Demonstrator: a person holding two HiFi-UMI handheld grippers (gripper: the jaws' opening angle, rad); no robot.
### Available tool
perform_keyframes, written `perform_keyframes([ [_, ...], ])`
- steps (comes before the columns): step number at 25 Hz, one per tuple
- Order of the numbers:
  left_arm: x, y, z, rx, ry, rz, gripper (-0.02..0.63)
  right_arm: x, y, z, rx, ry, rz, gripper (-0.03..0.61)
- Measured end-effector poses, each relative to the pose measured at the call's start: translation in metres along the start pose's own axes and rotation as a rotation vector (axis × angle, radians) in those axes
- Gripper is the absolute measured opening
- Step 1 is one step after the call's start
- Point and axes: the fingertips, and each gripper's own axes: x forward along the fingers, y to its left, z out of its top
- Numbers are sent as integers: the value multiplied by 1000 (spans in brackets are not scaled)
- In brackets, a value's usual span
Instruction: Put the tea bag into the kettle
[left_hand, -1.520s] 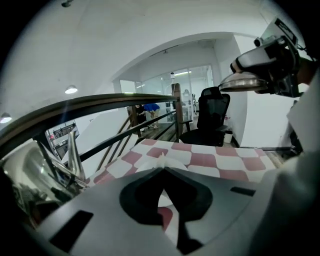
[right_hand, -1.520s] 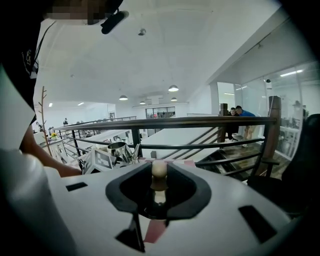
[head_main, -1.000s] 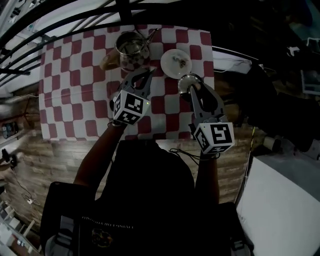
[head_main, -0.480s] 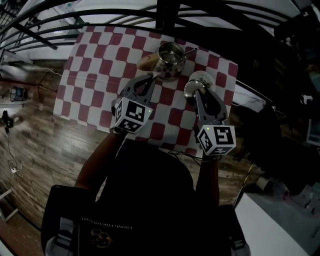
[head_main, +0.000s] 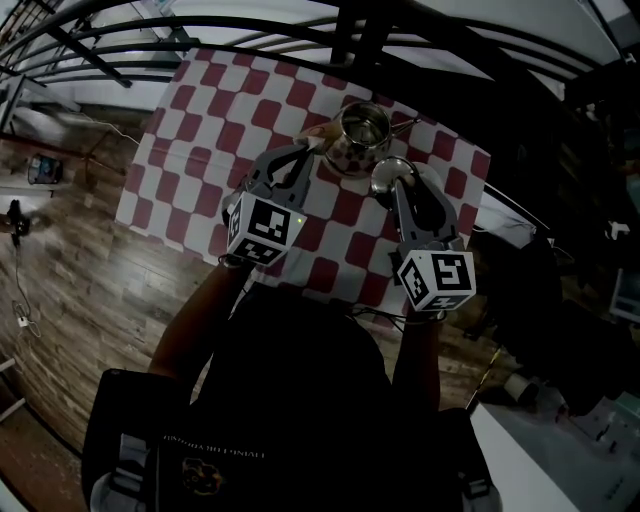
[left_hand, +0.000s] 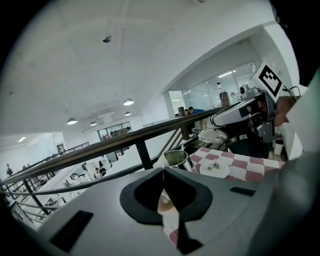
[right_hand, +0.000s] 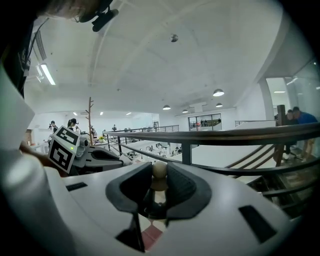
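Left gripper, jaws shut on tea bag, near-left of kettle on checkered counter; right gripper clamped on lid knob.

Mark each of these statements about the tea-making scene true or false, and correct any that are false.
1. The kettle stands on the red-and-white checked cloth. True.
2. The lid sits on the kettle. False: the right gripper holds it by its knob, off the kettle, whose mouth is open.
3. The left gripper is shut on the tea bag. True.
4. The white saucer lies on the wooden floor. False: it lies on the cloth, beside the kettle.
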Motion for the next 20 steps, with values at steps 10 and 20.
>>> perform_keyframes([
  [10, 13, 13, 16, 9, -37, -17, 9, 17, -5, -1, 8, 11, -13, 103],
  [20, 32, 21, 26, 14, -52, -29, 9, 28, -11, 0, 5, 16, -21, 103],
])
